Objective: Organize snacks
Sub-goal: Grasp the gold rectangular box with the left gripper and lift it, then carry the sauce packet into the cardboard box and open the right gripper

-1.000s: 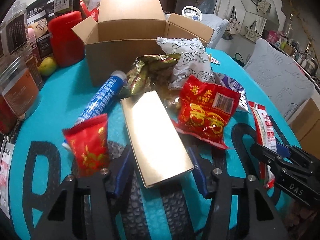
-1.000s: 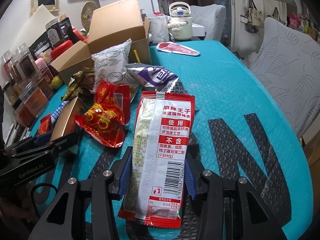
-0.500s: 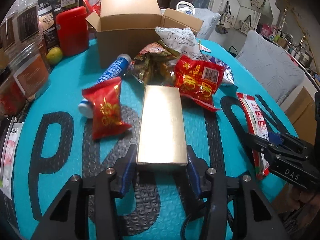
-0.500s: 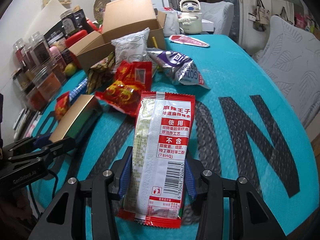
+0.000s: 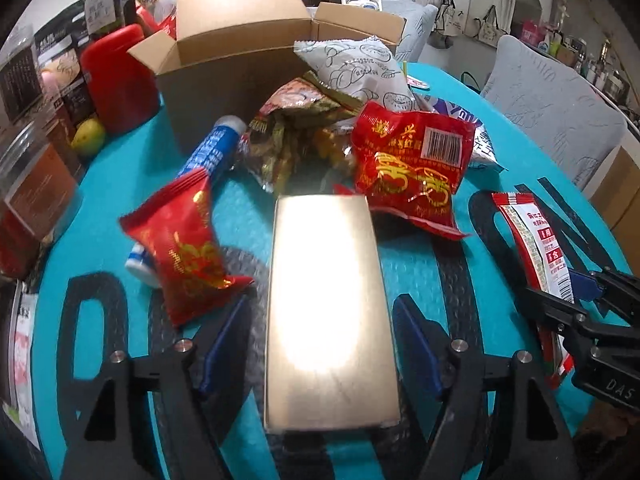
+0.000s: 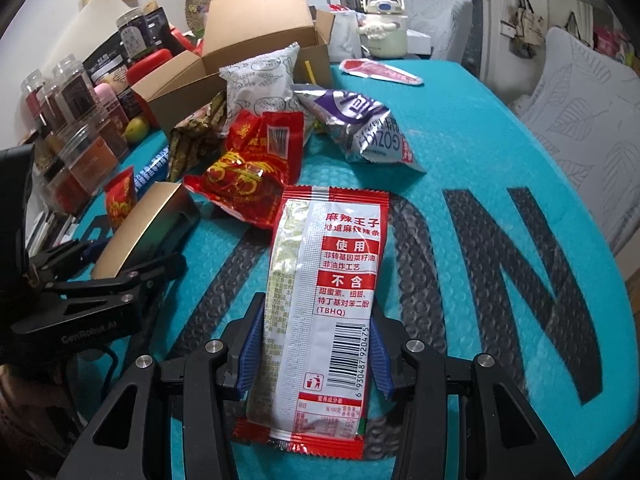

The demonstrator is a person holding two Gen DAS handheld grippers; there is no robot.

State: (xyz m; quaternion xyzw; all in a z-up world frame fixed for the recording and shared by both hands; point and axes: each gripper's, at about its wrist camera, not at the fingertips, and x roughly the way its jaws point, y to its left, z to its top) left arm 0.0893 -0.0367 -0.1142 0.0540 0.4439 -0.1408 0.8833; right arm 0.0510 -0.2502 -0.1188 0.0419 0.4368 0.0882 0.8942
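Note:
My left gripper [image 5: 322, 340] is shut on a gold box [image 5: 330, 312] and holds it over the teal mat; the box also shows in the right wrist view [image 6: 140, 232]. My right gripper [image 6: 312, 356] is shut on a long red-and-white spicy strip packet [image 6: 324, 276], seen from the left wrist at the right [image 5: 536, 248]. An open cardboard box [image 5: 240, 52] stands at the back. In front of it lie a white bread bag [image 5: 356, 68], a big red packet [image 5: 412, 164], a small red packet [image 5: 184, 244], a blue tube [image 5: 208, 156] and a purple-silver bag [image 6: 360, 128].
Jars and a red canister [image 5: 120, 76] line the left edge, with a yellow-green fruit [image 5: 88, 136]. A cream kettle [image 6: 384, 24] and a flat red pouch [image 6: 380, 72] sit at the back. A grey cushioned chair [image 6: 580, 112] stands right of the table [image 6: 480, 140].
Both grippers have moved forward toward the snack pile and cardboard box, each still holding its item. The pile looks nearer in both views.

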